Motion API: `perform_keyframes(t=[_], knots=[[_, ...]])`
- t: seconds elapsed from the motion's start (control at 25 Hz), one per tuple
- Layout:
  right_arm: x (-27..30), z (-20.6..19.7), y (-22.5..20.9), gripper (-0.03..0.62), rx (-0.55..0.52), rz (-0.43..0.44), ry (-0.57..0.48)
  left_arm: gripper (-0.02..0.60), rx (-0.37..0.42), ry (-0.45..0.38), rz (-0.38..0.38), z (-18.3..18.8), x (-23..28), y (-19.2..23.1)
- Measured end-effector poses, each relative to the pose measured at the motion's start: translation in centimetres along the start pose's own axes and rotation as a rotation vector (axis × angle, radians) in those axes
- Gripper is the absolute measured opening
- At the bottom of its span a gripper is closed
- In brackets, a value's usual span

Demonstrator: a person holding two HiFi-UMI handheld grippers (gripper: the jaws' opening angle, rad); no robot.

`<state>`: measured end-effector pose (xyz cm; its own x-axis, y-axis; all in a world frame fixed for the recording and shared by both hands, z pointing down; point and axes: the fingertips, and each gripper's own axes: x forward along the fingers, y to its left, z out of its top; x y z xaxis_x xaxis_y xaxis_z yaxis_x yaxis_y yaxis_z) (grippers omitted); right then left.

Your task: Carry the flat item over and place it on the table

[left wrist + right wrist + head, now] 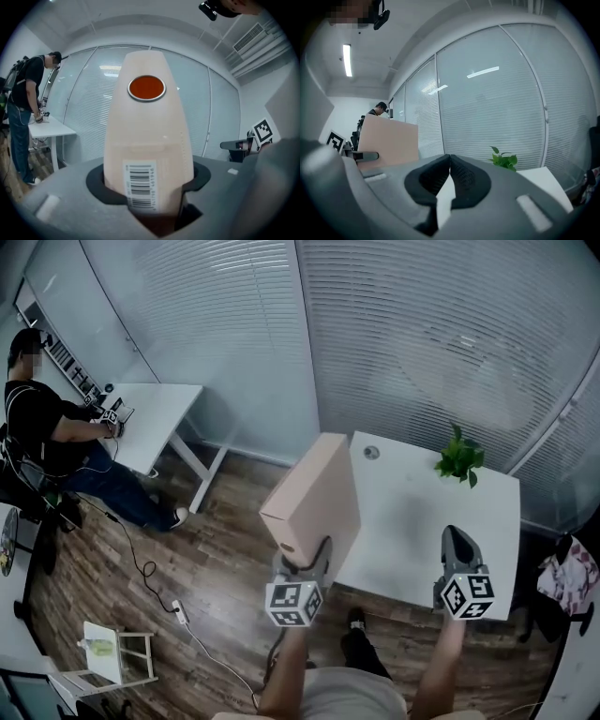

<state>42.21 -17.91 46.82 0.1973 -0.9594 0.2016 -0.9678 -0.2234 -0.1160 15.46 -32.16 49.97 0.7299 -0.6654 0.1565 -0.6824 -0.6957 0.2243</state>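
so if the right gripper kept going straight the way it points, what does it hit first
Likely the glass wall with blinds: the right gripper, jaws shut and empty, points out over the white table. The potted plant sits right of that line in its own view, though depth is unclear.

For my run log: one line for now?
left gripper: shut on flat tan cardboard box | right gripper: shut, empty | box: not yet on white table
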Motion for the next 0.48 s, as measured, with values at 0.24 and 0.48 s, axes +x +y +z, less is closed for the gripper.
perform_keyframes(t=[0.24, 0.48], knots=[[3.4, -0.2, -1.6, 0.002, -0.031, 0.086, 0.029, 0.299, -0.280, -0.004, -0.002, -2.8, 2.4, -2.2], [7.1, -2.0, -0.3, 0.002, -0.048, 0.182, 0.083, 0.298, -0.489, 0.023, 0.004, -7.5, 4.7, -4.0]])
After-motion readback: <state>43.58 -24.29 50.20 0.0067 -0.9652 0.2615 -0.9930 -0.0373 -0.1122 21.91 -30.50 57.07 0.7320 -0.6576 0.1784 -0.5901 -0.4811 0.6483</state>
